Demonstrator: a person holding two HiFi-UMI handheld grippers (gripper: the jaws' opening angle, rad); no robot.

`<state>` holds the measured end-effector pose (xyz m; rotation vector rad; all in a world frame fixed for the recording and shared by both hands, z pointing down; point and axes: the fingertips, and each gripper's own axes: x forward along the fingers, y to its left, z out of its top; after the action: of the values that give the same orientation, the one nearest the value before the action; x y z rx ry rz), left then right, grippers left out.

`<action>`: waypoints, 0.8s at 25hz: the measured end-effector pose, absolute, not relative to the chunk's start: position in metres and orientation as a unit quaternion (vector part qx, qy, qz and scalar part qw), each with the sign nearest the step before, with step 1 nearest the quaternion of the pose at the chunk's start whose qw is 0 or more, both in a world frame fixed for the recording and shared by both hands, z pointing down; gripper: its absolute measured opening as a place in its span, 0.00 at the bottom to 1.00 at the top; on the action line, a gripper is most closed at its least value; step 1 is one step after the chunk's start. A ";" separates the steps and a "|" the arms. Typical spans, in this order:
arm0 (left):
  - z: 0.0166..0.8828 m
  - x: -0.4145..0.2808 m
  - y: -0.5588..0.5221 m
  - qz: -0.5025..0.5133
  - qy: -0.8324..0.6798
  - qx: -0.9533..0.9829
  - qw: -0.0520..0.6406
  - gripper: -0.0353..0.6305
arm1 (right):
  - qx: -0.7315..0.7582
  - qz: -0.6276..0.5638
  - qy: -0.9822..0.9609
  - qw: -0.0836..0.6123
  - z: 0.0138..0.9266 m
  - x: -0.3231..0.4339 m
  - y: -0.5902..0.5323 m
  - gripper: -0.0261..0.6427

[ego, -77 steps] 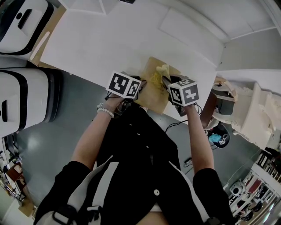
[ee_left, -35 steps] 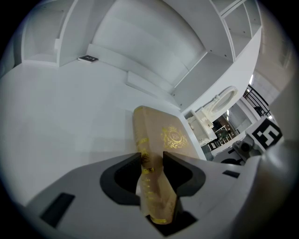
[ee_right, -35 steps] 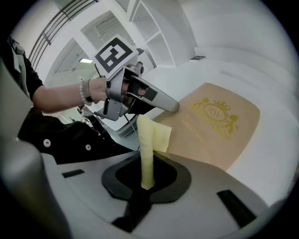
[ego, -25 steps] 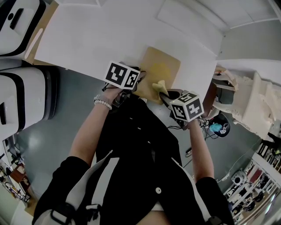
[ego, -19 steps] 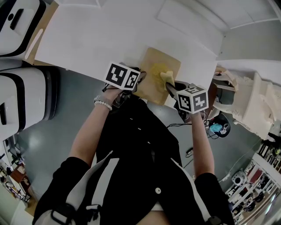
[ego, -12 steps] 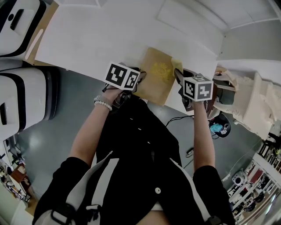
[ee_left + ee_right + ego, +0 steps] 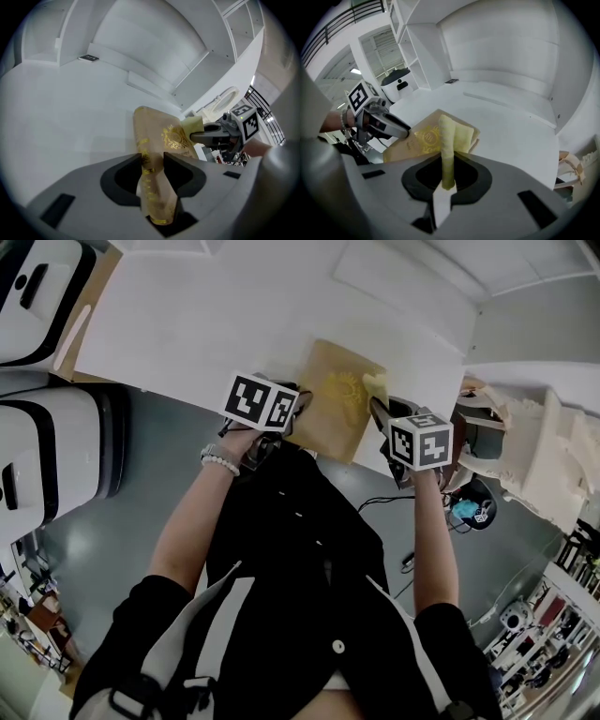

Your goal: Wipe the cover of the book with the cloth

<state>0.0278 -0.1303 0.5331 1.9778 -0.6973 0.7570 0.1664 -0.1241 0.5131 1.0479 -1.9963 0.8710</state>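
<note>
The tan book (image 7: 336, 413) lies at the near edge of the white table (image 7: 206, 324). The left gripper (image 7: 152, 161) is clenched on its near edge. The right gripper (image 7: 447, 164) pinches the yellow cloth (image 7: 451, 131), which seems to rest on the cover's far right corner.

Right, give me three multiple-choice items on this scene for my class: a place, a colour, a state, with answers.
1. Where is the cloth? A on the floor; B at the book's right edge; C under the book.
2. What colour is the book's cover? A blue; B black; C tan with gold print.
3. What state is the left hand-held gripper in? A shut on the book; B open, empty; C holding the cloth.
Answers: 1 B: the right hand-held gripper holds it there. 2 C: every view shows it. 3 A: its jaws pinch the book's near edge.
</note>
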 end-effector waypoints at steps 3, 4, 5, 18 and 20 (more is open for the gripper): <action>0.533 0.028 -0.130 0.307 -0.280 0.797 0.439 0.27 | 0.387 0.346 -0.774 0.363 0.514 0.157 -0.094 0.09; 0.533 0.027 -0.130 0.308 -0.280 0.797 0.438 0.28 | 0.381 0.349 -0.774 0.366 0.514 0.154 -0.085 0.09; 0.532 0.027 -0.130 0.309 -0.279 0.797 0.438 0.28 | 0.374 0.351 -0.775 0.369 0.514 0.150 -0.075 0.09; 0.532 0.032 -0.130 0.321 -0.275 0.795 0.435 0.27 | 0.250 0.372 -0.808 0.382 0.504 0.090 0.005 0.09; 0.532 0.032 -0.130 0.318 -0.276 0.795 0.437 0.27 | 0.251 0.383 -0.817 0.350 0.495 0.083 0.001 0.09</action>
<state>0.0317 -0.1296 0.5318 1.9776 -0.6869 0.7915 0.0827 0.0006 0.4949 0.6490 -2.1171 0.9928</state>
